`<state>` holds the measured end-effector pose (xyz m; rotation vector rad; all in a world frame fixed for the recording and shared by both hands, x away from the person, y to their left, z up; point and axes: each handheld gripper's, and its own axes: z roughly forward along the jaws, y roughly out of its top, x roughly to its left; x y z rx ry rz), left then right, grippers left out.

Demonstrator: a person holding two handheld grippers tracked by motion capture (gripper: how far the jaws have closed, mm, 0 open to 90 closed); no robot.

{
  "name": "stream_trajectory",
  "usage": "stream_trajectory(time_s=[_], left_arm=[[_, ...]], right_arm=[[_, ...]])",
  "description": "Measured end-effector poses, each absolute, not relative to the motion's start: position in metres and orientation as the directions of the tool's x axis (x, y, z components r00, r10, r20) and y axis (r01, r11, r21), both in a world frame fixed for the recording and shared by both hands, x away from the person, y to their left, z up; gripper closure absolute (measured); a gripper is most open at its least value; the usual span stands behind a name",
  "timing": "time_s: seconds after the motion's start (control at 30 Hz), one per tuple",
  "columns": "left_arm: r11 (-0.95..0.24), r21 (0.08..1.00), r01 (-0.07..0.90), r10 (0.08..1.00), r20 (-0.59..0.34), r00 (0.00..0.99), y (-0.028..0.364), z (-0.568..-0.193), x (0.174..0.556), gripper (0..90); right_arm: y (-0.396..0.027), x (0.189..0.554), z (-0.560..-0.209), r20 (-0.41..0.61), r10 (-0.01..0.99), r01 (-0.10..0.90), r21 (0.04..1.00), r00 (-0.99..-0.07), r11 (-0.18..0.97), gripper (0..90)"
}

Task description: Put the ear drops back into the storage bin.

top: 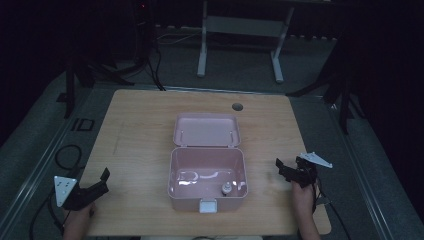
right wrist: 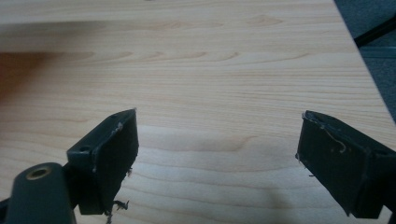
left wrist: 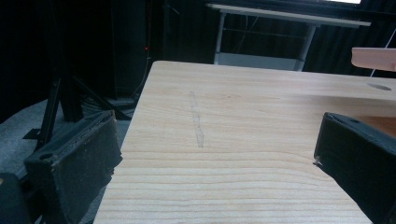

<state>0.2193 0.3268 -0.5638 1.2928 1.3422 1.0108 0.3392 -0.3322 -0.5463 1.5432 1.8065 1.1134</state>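
- High view showed a pink box (top: pixel 207 175) sitting at the middle of the wooden table (top: pixel 135 135), its lid (top: pixel 206 130) swung back and lying flat behind it, a white latch at its near wall.
- Inside the box, near its front right corner, stood a small pale object (top: pixel 226 188), too small to identify.
- Left gripper (top: pixel 102 181) was held over the near left corner of the table, well apart from the box; in the left gripper view its jaws stood spread wide with bare wood between them, nothing held.
- Right gripper (top: pixel 281 165) hung to the right of the box, apart from it; the right gripper view (right wrist: pixel 217 149) showed its jaws likewise released and empty, frayed at the pads, over bare tabletop.
- A round cable hole (top: pixel 237 107) lay in the table behind the lid.
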Motion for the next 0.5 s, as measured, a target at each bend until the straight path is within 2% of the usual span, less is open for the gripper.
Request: stream_trajectory(time_s=[0.3, 0.5], left_arm=[[0.089, 0.979, 0.181, 0.994, -0.098, 0.044, 0.327, -0.5638, 0.2193, 0.4], [0.092, 0.979, 0.181, 0.994, -0.101, 0.044, 0.3272, -0.5638, 0.2194, 0.4]], right_arm=[[-0.339, 0.3411, -0.5499, 0.186, 0.957, 0.576, 0.817, -0.224, -0.024, 13.0], [-0.3391, 0.3419, -0.5514, 0.184, 0.956, 0.583, 0.812, -0.23, -0.016, 13.2]])
